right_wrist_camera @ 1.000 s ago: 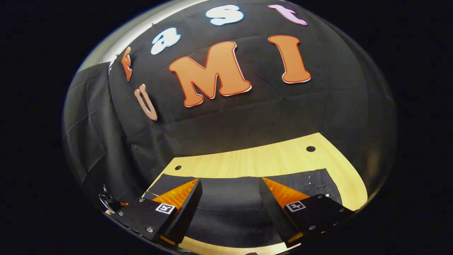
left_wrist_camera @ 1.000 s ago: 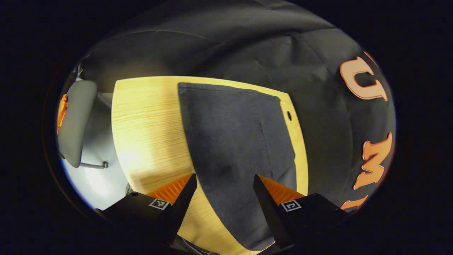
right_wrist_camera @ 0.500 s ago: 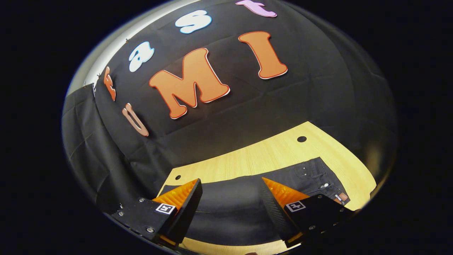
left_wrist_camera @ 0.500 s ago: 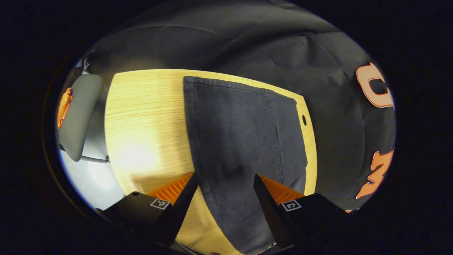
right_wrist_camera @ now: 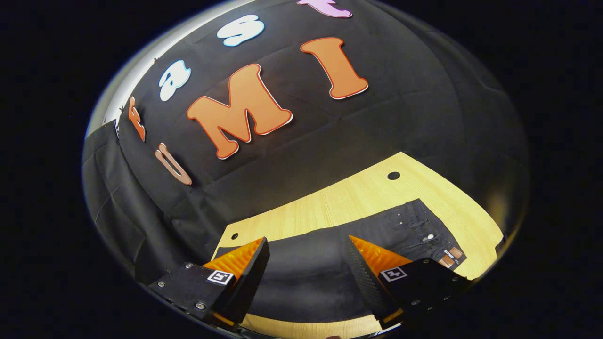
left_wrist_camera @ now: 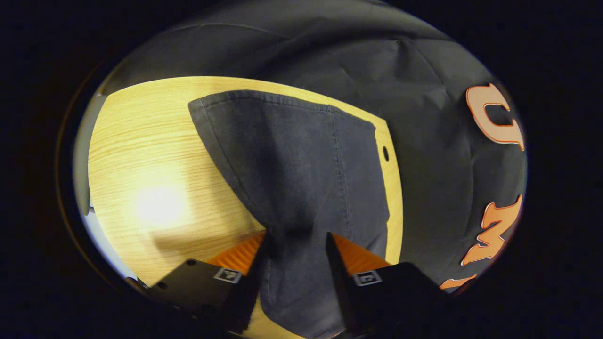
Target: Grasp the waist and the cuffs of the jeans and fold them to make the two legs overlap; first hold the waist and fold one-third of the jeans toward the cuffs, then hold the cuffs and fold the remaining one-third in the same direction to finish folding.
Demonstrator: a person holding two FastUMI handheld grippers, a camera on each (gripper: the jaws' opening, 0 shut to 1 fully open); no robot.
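Here the dark charcoal denim jeans lie flat on the pale wood-grain tabletop, legs stacked one over the other. In the left gripper view the fabric runs away from the camera as a broad tapering panel: matte, finely woven, with a stitched hem along the far cuff edge and a raised lengthwise seam toward the right side. A small round dark hole sits in the tabletop just beyond the fabric's right edge. The wood surface shows fine horizontal grain and a bright glare patch to the left of the jeans.

Left tool: its two ribbed, wedge-shaped fingers stand at a narrow gap, and the near part of the denim rises and bunches between them, puckered into a dark fold. Whether both fingers actually press on the cloth, cannot tell.

In the right gripper view the jeans stretch across the width of the picture as a long dark band near the tabletop's front edge. The waist end lies to the right, with rivets, a pale button and a small tan leather patch visible there. Two round holes mark the tabletop, one near each far corner.

Right tool: fingers spread wide, hanging above the mid-section of the jeans, gripping nothing. Fingers have a fine serrated inner texture.
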